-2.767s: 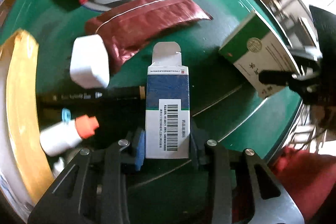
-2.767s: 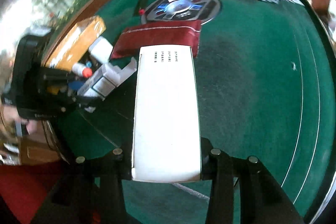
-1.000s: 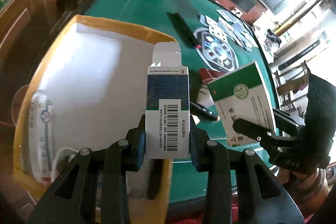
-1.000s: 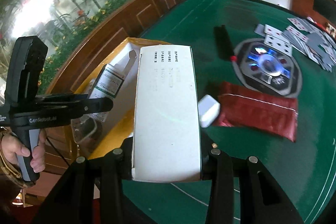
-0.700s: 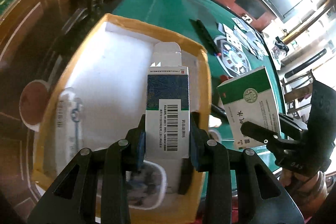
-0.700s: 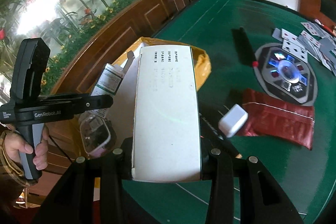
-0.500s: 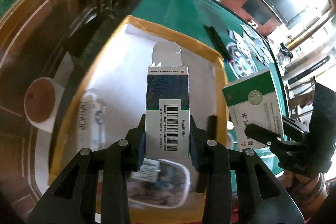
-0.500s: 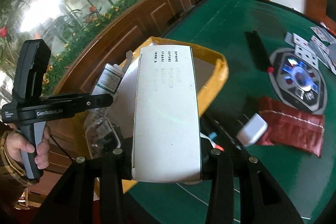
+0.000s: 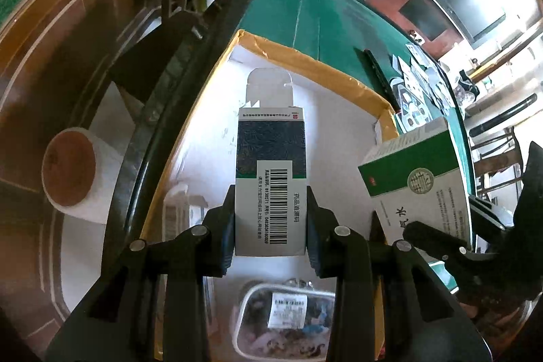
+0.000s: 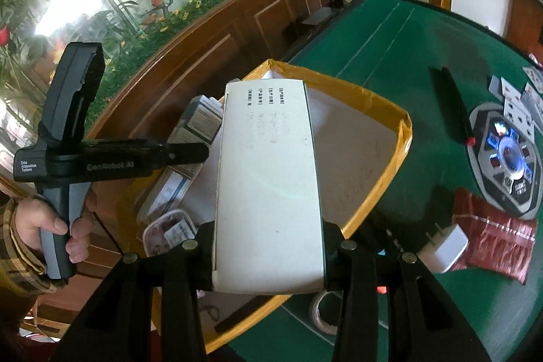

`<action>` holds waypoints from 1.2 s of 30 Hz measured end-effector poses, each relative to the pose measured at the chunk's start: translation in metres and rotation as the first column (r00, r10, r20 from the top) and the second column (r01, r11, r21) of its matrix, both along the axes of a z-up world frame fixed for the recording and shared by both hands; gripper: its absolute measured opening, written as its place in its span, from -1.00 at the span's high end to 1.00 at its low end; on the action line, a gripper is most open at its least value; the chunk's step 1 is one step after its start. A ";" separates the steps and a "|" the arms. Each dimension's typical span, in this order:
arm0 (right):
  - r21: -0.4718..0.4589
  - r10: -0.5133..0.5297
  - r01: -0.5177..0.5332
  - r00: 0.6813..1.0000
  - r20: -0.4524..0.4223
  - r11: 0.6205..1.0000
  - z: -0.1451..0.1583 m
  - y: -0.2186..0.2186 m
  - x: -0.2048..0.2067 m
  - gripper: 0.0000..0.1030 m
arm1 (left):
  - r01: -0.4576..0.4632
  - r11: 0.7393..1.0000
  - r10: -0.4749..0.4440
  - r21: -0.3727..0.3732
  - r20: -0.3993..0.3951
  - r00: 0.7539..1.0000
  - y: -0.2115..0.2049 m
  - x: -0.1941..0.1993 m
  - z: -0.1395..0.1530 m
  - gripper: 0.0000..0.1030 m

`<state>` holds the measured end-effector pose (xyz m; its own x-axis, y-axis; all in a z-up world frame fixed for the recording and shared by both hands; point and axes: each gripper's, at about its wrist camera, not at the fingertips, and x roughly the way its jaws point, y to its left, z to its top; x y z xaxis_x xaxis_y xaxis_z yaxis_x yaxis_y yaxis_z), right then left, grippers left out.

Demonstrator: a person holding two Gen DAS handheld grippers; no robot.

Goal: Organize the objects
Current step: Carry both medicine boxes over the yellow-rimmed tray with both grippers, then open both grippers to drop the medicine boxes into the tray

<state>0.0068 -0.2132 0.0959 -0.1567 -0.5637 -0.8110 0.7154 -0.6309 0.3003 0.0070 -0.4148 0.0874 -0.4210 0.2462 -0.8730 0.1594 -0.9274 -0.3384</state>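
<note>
Above cardboard tray (image 9: 359, 90), both fingers (image 9: 222, 246) clamp boxes (image 9: 270, 189).

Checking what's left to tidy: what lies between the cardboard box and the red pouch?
A white charger plug lies there, next to the red pouch; right wrist view.

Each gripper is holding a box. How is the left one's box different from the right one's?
The blue box in the left gripper is narrow, with a barcode and its top flap open. The green box in the right gripper is wider and shut, with a green band and a round emblem. Both are cardboard cartons, clamped and held over the big carton.
</note>
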 end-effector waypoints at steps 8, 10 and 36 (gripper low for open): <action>0.039 -0.040 0.041 0.999 -0.026 0.998 -0.004 -0.029 -0.025 0.20 | 0.016 1.000 -0.016 -0.005 0.030 0.999 -0.004 -0.028 -0.008 0.34; 0.066 -0.046 0.049 0.998 -0.040 0.997 -0.009 -0.040 -0.035 0.20 | 0.007 1.000 -0.007 -0.001 0.042 0.999 -0.005 -0.036 -0.012 0.34; 0.150 -0.108 0.114 0.993 -0.043 0.982 -0.043 -0.084 -0.066 0.18 | -0.038 0.994 0.044 -0.102 0.058 0.997 -0.010 -0.052 -0.040 0.31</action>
